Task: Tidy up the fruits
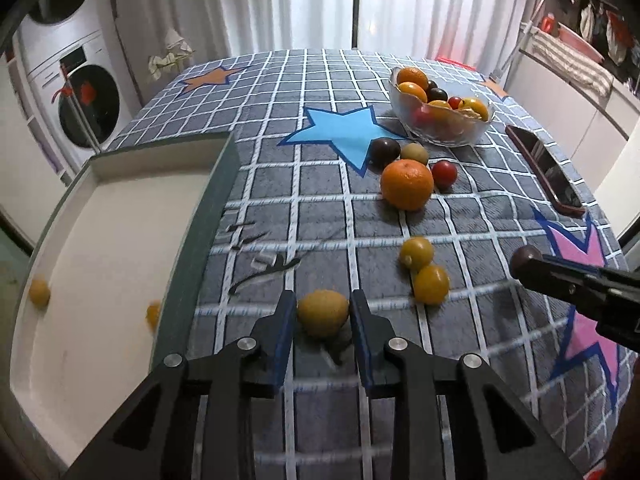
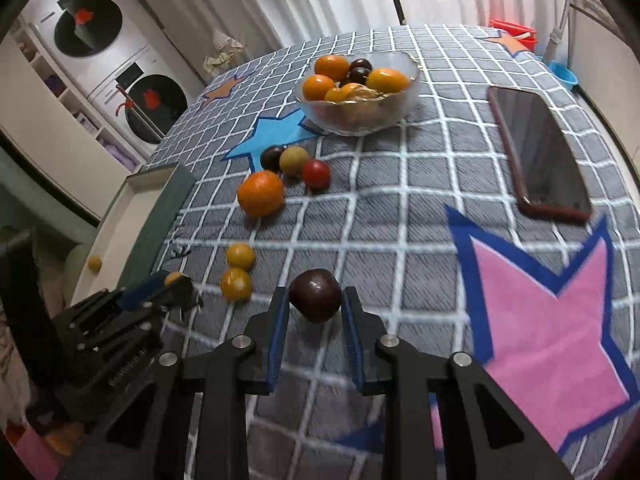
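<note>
Both grippers carry fruit above the checked tablecloth (image 2: 400, 208). Left gripper (image 1: 323, 314) has its blue-padded fingers (image 1: 285, 320) pressed on either side of a small yellow fruit (image 1: 322, 313), just beside the white tray (image 1: 100, 240) at the table's left edge; two small orange fruits (image 1: 39, 292) already lie inside that tray. Right gripper (image 2: 315, 302) is clamped on a dark plum (image 2: 315, 295), held clear of the cloth near the pink star (image 2: 560, 320) on the table's right side. Between the two tools, two yellow fruits (image 1: 424, 270) rest touching each other. Farther toward the middle sits a large orange (image 1: 407, 184), with a red tomato (image 1: 444, 173), an olive-coloured fruit (image 1: 415, 152) and another dark plum (image 1: 385, 151) clustered close behind it. Beyond them, by the blue star (image 1: 340, 132), a glass bowl (image 1: 440, 128) holds oranges and more small fruit. A phone (image 2: 540, 152) lies near the right edge.
</note>
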A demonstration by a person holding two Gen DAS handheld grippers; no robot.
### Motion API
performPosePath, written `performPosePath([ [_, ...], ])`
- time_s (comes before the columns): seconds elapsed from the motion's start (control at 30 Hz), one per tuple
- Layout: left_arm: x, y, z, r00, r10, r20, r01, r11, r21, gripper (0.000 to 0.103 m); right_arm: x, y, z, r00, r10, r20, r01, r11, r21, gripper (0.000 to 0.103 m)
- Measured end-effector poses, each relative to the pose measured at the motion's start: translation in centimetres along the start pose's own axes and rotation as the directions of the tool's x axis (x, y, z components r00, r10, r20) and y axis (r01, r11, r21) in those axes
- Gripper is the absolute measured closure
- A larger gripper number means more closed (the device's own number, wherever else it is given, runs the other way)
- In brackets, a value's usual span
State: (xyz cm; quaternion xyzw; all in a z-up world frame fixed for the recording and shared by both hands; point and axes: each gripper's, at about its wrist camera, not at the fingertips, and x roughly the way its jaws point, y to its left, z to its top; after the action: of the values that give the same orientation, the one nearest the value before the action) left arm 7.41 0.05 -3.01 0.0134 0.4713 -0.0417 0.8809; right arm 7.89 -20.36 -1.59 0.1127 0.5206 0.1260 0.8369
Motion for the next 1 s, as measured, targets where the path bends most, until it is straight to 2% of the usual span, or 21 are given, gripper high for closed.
performPosePath([
  [0.13,-1.9,0.2,-2.0,1.0,0.011,0.002,-0.011,1.0,-0.026,0.073,-1.2,0.0,-2.0,1.0,0.001,0.005,-0.001,1.0,0.005,0.074],
  [0.4,-4.4,0.5,-4.8,1.0,-0.003,0.014,0.003,0.999,-0.033,0.073,-3.0,1.0,-5.3,0.999,-0.053,-0.009,0.053,0.998,-0.028,0.074],
  [0.73,-5.4,1.5,-4.9,0.998,0.026,0.049,-0.024,0.999,-0.045,0.071,-3.4,1.9,-6.8,0.997,-0.073,-0.009,0.073,0.997,-0.022,0.074],
  [0.77,-5.1,1.5,-4.6,0.999,0.02,0.046,-0.018,0.999,-0.045,0.048,-3.4,1.8,-6.9,0.997,-0.071,-0.007,0.071,0.997,-0.017,0.074],
  [0.8,-4.9,1.6,-4.4,0.999,0.021,0.049,-0.018,0.998,-0.052,0.021,-3.4,1.8,-7.0,0.998,-0.069,-0.006,0.069,0.998,-0.012,0.074],
  [0.87,-4.8,1.6,-4.2,0.996,0.034,0.086,-0.029,0.998,-0.052,0.02,-3.4,1.6,-7.4,0.998,-0.064,-0.007,0.064,0.998,-0.004,0.074],
  [1.0,-3.7,0.1,-3.1,0.992,0.082,0.099,-0.085,0.996,0.033,0.02,-3.2,1.2,-7.7,0.998,-0.062,-0.011,0.062,0.998,-0.001,0.074],
])
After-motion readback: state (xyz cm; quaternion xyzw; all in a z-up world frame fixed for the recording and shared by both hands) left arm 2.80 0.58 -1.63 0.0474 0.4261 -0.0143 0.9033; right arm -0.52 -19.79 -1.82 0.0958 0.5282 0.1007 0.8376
